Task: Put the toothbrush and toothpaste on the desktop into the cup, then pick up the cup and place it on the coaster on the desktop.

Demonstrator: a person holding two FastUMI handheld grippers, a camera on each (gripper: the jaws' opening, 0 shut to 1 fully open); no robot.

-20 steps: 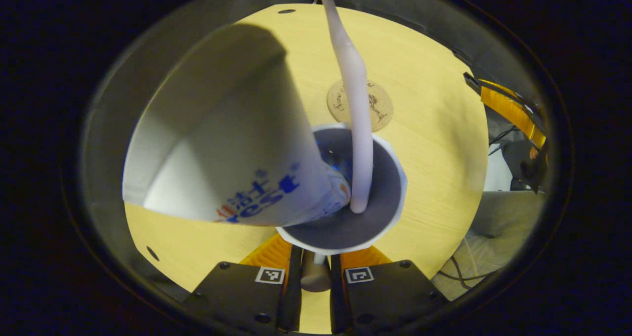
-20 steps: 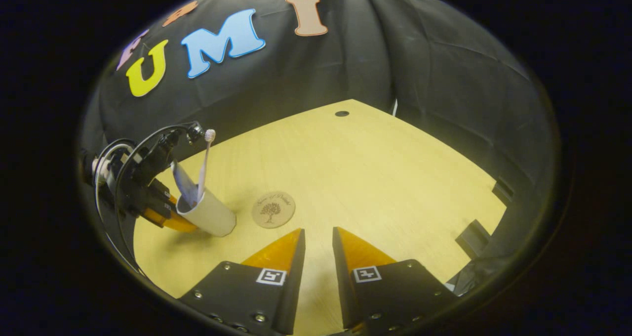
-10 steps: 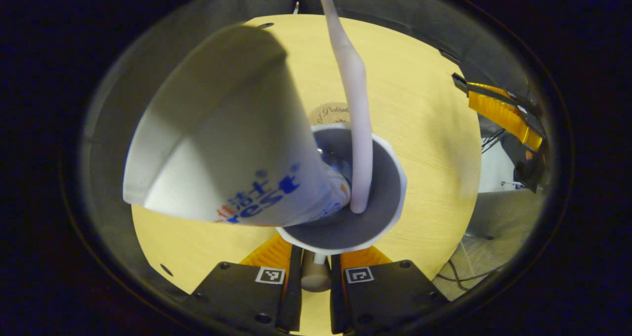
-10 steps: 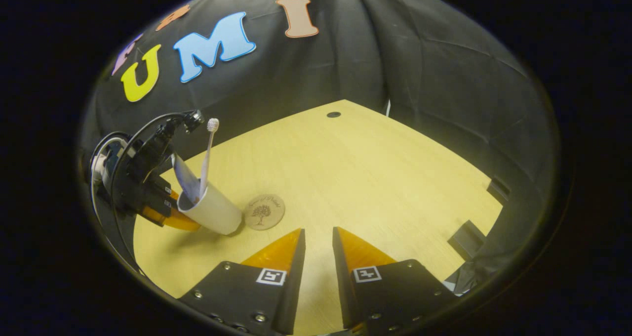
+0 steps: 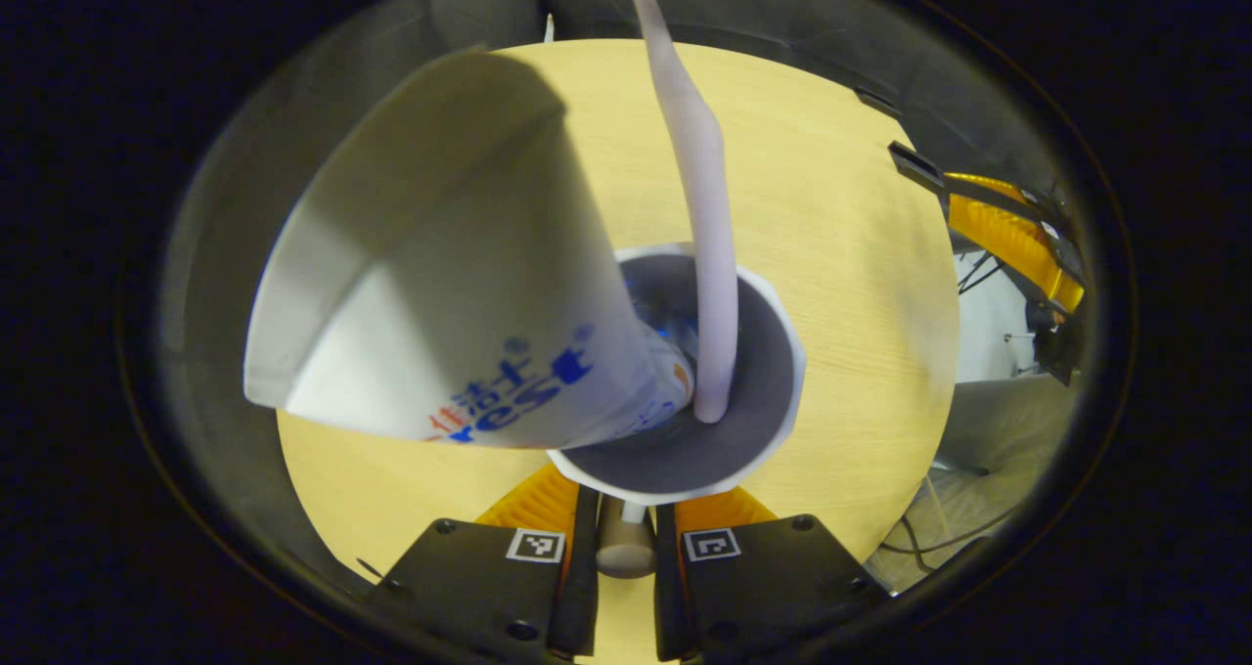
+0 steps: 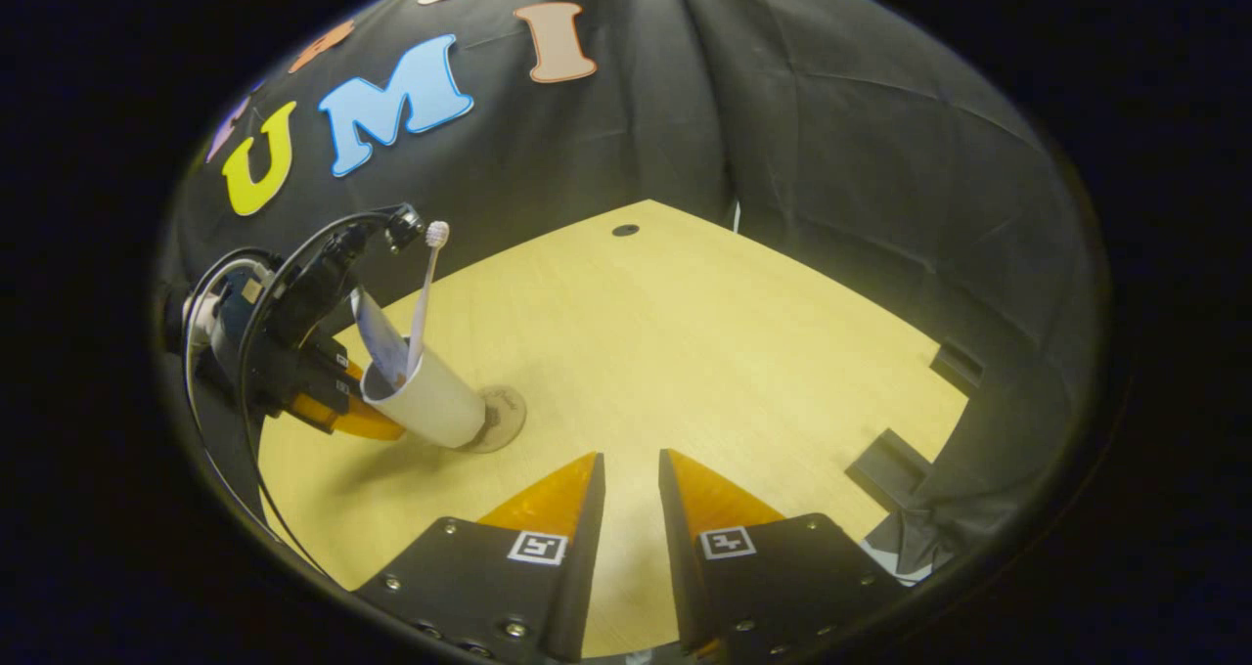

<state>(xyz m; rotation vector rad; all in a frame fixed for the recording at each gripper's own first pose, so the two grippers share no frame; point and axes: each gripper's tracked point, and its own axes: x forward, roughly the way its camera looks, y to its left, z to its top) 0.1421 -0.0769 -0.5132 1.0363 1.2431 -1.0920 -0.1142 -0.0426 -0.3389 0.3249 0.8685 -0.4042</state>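
Left claw (image 5: 626, 533) is pinched tight on the rim of the smooth white cup (image 6: 430, 406), which sits tilted over the round cork-looking coaster (image 6: 501, 421); can't tell if it's touching down. Inside the cup: a squashy toothpaste (image 5: 440, 284) tube and a slim, curved toothbrush (image 5: 699, 205). Right claw (image 6: 631, 469) hovers over the pale woodgrain table (image 6: 704, 352), narrow gap, holding nothing.

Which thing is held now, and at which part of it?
The left gripper holds the cup by its handle. The right gripper holds nothing.
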